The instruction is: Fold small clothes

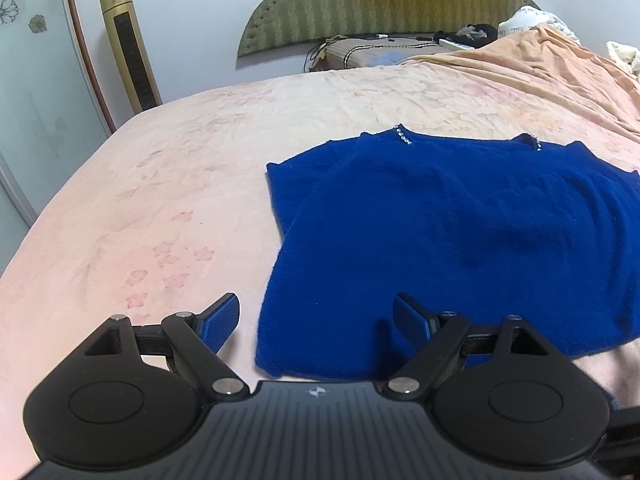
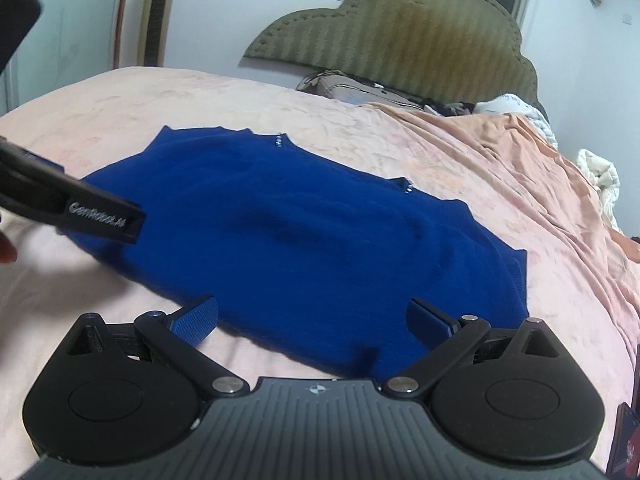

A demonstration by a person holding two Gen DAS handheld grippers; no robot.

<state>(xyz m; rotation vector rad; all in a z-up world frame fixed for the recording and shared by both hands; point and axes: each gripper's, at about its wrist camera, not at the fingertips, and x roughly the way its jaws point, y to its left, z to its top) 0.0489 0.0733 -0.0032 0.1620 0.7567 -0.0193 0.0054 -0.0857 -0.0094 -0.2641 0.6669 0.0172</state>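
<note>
Royal-blue knitted sweater (image 1: 460, 232) with small rhinestone trim at the neckline, spread flat on pale pink flowered bed cover (image 1: 160, 184). Left hand-held gripper (image 1: 316, 320) spread wide over near hem, pinching nothing. Right hand-held gripper (image 2: 312, 320) likewise spread, empty. "GenRobot.AI" lettering readable on left gripper's black finger.

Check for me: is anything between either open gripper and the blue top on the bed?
Nothing visible. The left gripper and right gripper both sit at the near hem of the blue top, jaws open and empty, with only bare pink bedsheet around it.
</note>
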